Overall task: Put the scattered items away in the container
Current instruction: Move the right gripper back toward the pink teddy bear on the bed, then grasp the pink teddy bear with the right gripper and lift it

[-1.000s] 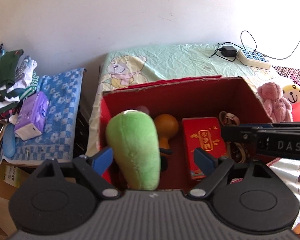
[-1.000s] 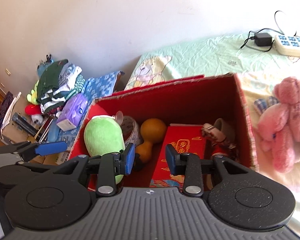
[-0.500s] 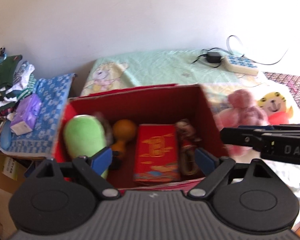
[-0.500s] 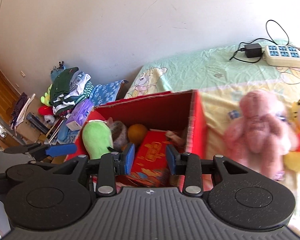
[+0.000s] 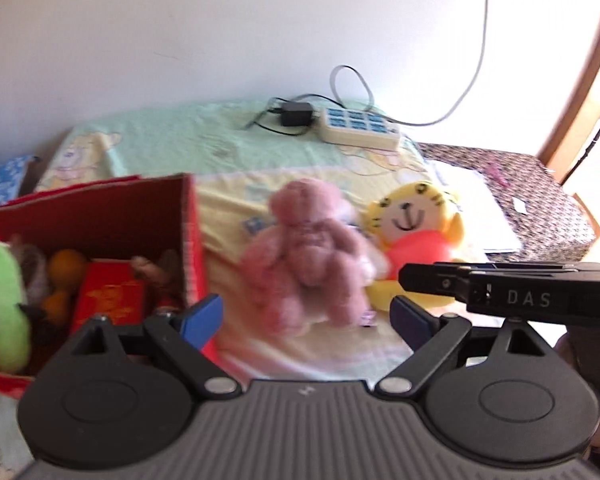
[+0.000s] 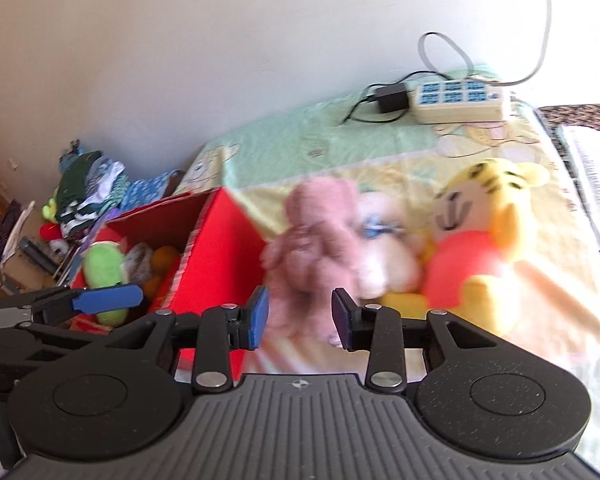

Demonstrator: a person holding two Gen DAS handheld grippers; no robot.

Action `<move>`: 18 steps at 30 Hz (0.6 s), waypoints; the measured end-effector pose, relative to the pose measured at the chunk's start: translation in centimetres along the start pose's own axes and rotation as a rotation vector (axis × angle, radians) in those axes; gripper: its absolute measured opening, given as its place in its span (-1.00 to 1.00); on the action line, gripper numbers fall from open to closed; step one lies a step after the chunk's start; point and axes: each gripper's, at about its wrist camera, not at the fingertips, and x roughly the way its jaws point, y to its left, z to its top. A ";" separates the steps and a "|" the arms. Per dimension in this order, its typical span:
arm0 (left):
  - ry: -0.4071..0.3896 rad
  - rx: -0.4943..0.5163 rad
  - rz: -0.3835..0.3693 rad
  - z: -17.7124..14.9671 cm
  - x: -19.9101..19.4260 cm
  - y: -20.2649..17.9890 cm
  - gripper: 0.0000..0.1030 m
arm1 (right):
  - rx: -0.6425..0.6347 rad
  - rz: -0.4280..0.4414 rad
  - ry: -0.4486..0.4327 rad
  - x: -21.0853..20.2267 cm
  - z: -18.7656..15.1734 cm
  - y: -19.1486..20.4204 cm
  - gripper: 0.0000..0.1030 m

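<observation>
The left tool is wide open and holds nothing. The right tool is partly open and empty too. A pink bear lies on the bed, just past both tools. A yellow tiger leans against the bear. The red box stands beside the bear. In the box are a green toy, an orange thing and a red packet. A power strip lies near the wall.
</observation>
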 end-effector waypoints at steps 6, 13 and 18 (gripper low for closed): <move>0.033 -0.021 -0.075 0.9 4.2 -1.6 0.87 | 0.106 -0.020 -0.023 -0.6 0.6 -4.7 -0.27; 0.063 -0.035 -0.047 1.4 7.6 -1.4 0.98 | 0.143 0.063 0.001 1.3 2.7 -6.0 -0.03; 0.060 -0.085 -0.039 2.1 8.7 -0.6 0.98 | 0.071 0.102 0.038 3.9 3.8 -4.8 -0.03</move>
